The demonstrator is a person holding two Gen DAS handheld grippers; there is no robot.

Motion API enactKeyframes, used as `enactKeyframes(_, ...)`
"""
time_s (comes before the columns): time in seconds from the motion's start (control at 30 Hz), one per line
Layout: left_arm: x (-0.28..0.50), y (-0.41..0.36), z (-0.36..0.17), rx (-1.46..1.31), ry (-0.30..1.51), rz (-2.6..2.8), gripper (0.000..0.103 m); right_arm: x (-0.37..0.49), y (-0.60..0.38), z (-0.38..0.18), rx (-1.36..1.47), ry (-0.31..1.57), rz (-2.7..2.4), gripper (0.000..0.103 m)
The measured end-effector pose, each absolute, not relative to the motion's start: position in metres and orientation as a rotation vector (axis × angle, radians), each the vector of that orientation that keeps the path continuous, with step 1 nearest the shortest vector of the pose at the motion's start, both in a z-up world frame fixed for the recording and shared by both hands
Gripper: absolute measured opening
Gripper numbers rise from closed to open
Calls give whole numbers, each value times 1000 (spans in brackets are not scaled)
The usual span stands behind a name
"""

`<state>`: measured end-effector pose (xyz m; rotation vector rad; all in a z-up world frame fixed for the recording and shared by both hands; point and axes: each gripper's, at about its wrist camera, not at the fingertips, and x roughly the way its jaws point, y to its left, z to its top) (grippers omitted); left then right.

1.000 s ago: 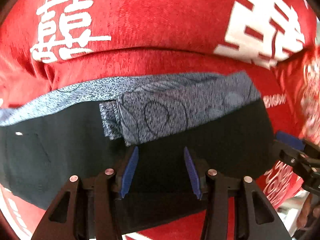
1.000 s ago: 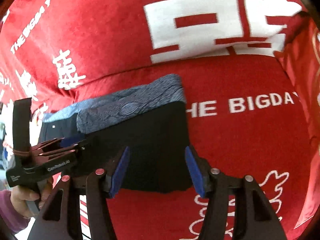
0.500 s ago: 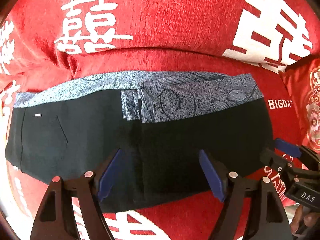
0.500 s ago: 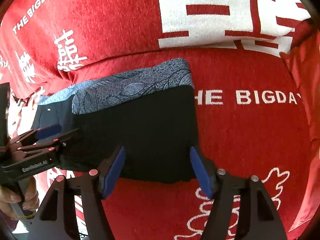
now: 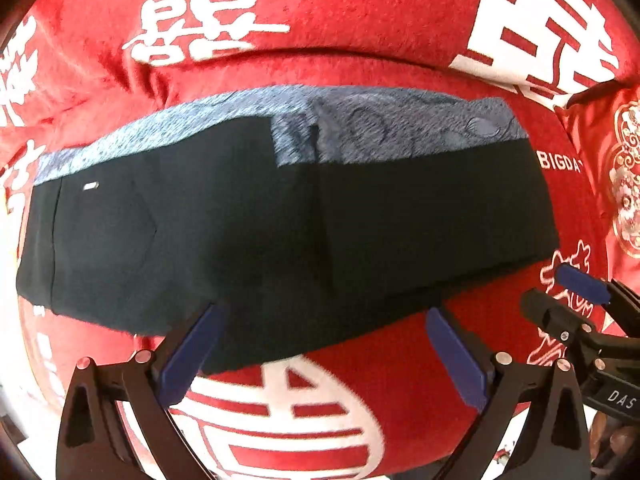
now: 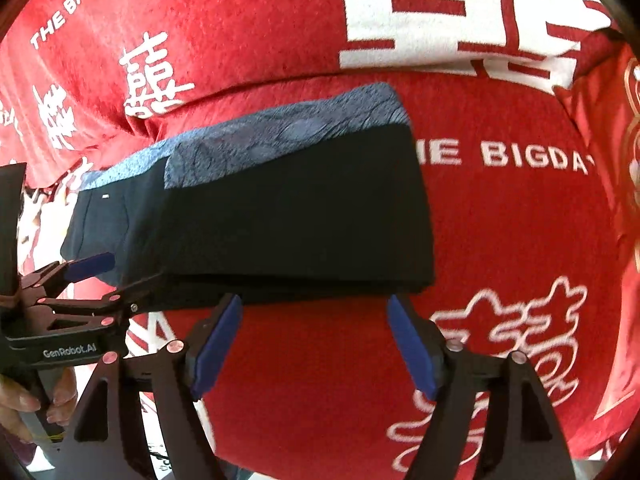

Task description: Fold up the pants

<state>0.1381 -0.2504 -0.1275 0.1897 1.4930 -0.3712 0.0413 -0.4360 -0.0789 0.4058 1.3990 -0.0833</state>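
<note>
The dark pants (image 5: 280,232) lie folded in a flat band on the red sofa seat, with a blue-grey patterned strip (image 5: 384,132) along their far edge. They also show in the right wrist view (image 6: 288,216). My left gripper (image 5: 320,344) is open and empty, just off the pants' near edge. My right gripper (image 6: 316,340) is open and empty, a little in front of the pants' near right corner. The right gripper also shows at the right of the left wrist view (image 5: 580,304), and the left gripper at the left of the right wrist view (image 6: 100,276).
The red sofa cover (image 6: 500,240) has white characters and "THE BIGDAY" lettering. The red backrest (image 5: 340,8) rises behind the pants. A red and gold cushion (image 5: 624,176) lies at the right. The seat's front edge is just below my grippers.
Both grippers have opened wider and pulled back toward me, off the pants. The pants stay folded on the seat.
</note>
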Motion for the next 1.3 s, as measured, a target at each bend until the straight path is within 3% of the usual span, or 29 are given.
enactKeyframes(0.8, 106, -100, -149, -39, 1623, -164, 103, 53, -309, -82, 292, 1528, 37, 80)
enactKeyframes(1.3, 150, 31, -140, -300, 1434, 90, 103, 83, -223, -87, 172, 1563, 178, 80)
